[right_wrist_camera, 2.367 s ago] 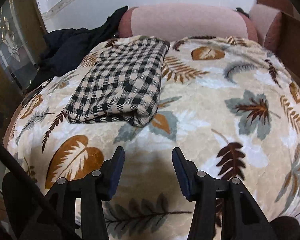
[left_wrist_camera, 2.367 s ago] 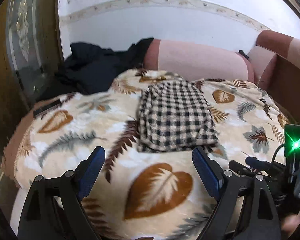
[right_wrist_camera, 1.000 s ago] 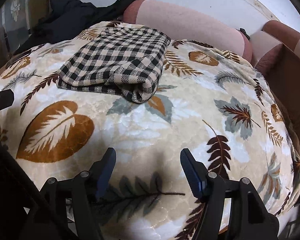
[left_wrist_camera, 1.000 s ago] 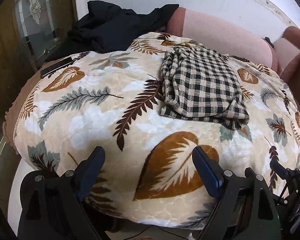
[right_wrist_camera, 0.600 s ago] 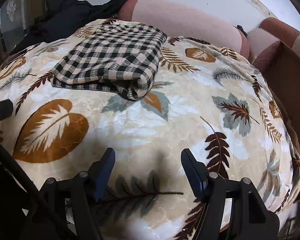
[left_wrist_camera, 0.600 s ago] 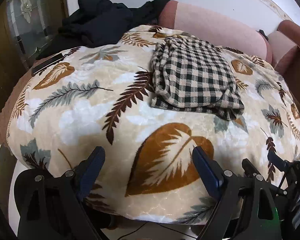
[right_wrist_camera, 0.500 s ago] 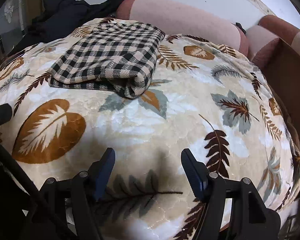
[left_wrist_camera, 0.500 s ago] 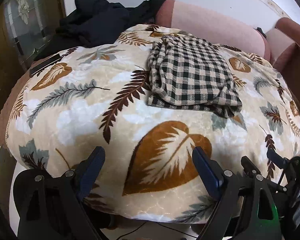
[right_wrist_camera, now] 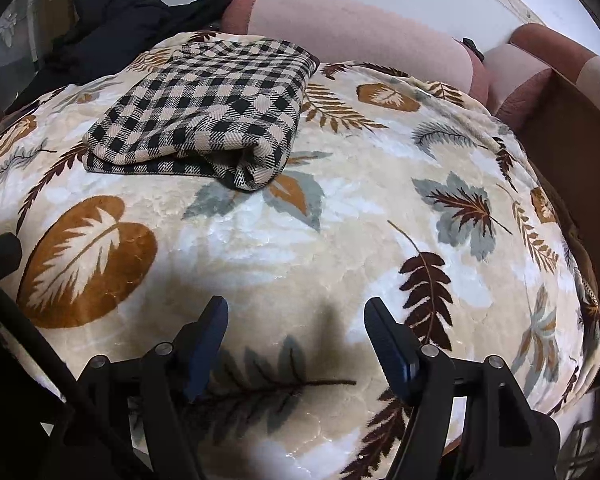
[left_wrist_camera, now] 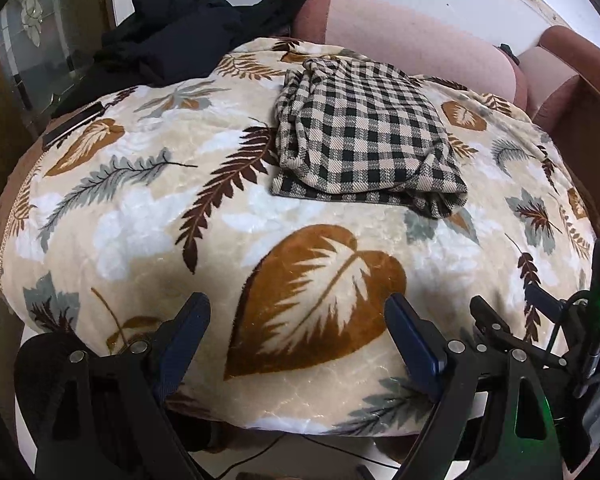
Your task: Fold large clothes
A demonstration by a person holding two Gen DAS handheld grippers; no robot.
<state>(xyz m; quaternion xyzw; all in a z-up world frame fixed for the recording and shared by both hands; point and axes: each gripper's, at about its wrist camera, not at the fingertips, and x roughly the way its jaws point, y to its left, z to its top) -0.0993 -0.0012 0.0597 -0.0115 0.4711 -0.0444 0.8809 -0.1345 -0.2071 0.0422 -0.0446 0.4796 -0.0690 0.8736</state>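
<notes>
Left wrist: left gripper (left_wrist_camera: 296,330) jaws apart, empty | right gripper (right_wrist_camera: 296,344) same

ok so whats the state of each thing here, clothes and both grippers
checked garment: folded into a rectangle, lying flat on the blanket, held by nothing
black clothes: unfolded, heaped at the far left edge
leaf-print blanket: spread out, covering the surface
left gripper: open, fingers apart, empty, short of the garment
right gripper: open, empty, above bare blanket
</notes>
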